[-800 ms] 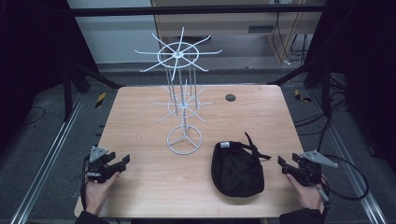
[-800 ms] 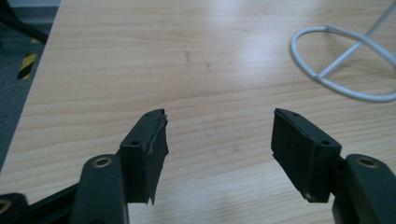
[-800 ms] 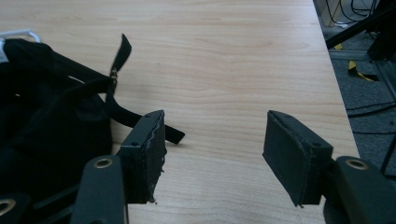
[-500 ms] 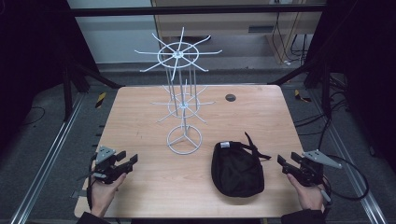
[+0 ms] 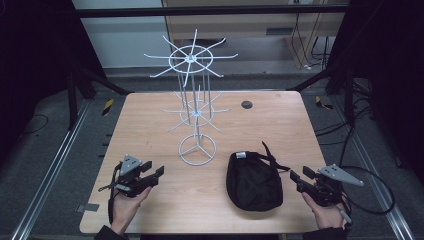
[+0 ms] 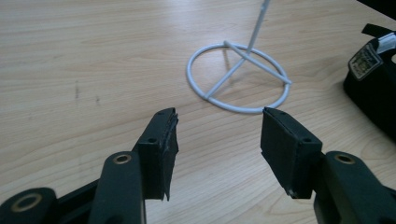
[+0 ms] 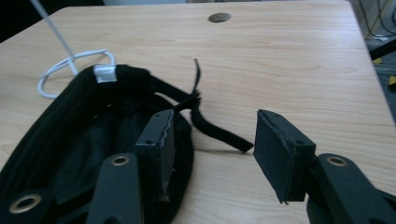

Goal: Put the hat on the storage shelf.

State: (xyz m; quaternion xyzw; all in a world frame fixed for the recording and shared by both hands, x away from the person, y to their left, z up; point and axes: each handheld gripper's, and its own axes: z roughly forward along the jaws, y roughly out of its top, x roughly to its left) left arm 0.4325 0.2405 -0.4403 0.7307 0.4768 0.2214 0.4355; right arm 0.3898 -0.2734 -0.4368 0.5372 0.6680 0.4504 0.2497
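Left hand-held gripper: jaws spread, nothing between them; low over the surface, aimed toward the ring base of the white wire rack, which stood just ahead of its tips and apart from them.
Right hand-held gripper: jaws spread, empty; the black pouch lay directly ahead and to its left, close to the jaw tips, contact not confirmed.
Pouch: flat on the surface, between the two hand-held grippers, nearer the right one; its strap trailed loose in front of the right jaws.
Rack: upright, hooks bare, beyond both hand-held grippers.
Step (judged): approach phase, pouch not yet grasped.
Next move (judged): right hand-held gripper needs to close on the strap or the pouch rim; fabric is limp, so the pinch must take a firm fold before lifting toward a hook.
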